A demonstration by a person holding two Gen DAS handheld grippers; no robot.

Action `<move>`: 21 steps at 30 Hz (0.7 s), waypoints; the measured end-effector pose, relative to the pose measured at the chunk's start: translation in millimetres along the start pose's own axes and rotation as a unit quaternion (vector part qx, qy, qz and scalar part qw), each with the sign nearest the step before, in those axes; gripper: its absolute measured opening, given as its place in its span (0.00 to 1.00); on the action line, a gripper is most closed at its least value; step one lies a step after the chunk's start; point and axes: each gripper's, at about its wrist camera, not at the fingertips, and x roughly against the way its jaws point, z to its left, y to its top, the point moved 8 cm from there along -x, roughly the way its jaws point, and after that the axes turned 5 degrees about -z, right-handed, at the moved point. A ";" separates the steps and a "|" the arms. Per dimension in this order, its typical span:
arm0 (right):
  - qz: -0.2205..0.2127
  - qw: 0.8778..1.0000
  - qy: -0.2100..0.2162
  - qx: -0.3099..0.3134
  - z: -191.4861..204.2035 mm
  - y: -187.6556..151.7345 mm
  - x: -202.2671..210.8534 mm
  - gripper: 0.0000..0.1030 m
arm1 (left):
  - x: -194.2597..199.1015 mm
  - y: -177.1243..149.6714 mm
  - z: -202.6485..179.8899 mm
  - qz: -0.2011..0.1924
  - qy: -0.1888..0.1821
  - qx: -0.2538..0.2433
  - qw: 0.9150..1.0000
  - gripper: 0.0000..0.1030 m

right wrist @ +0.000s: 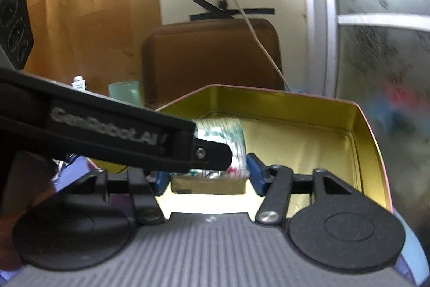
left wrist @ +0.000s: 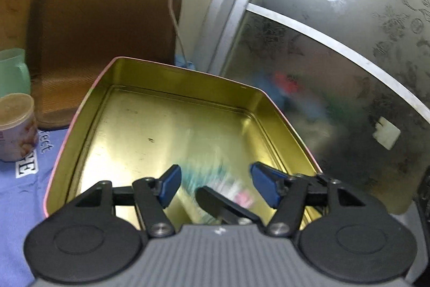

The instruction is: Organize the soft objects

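An open gold tin with a pink rim lies in front of me. In its near part lies a soft packet, blurred, with a teal, white and pink print. My left gripper hovers over it, blue pads standing apart on either side. A black finger of my right gripper pokes in under it. In the right wrist view the packet lies in the tin between the spread pads of my right gripper. The left gripper's body crosses from the left, one finger over the packet.
A brown cushion leans on the wall behind the tin, with a white cable hanging over it. A green cup and a lidded tub stand at the left on a blue cloth. A frosted patterned door closes off the right.
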 end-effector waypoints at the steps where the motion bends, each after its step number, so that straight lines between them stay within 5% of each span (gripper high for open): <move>1: -0.005 1.000 -0.001 0.000 0.7 0.6 1.8 0.66 | 5.3 0.5 2.5 -0.007 -0.002 0.005 1.000 0.59; 11: -0.053 0.996 0.059 0.043 67.3 9.7 23.0 0.72 | 126.9 4.3 69.4 -0.118 0.073 0.023 0.990 0.65; 17: -0.020 0.987 0.143 0.074 143.5 -4.4 14.7 0.70 | 201.7 -31.8 147.9 -0.140 0.166 0.030 0.976 0.68; 21: 0.019 0.978 0.193 0.081 189.3 -16.5 -1.6 0.70 | 238.1 -58.4 206.5 -0.135 0.251 0.040 0.958 0.72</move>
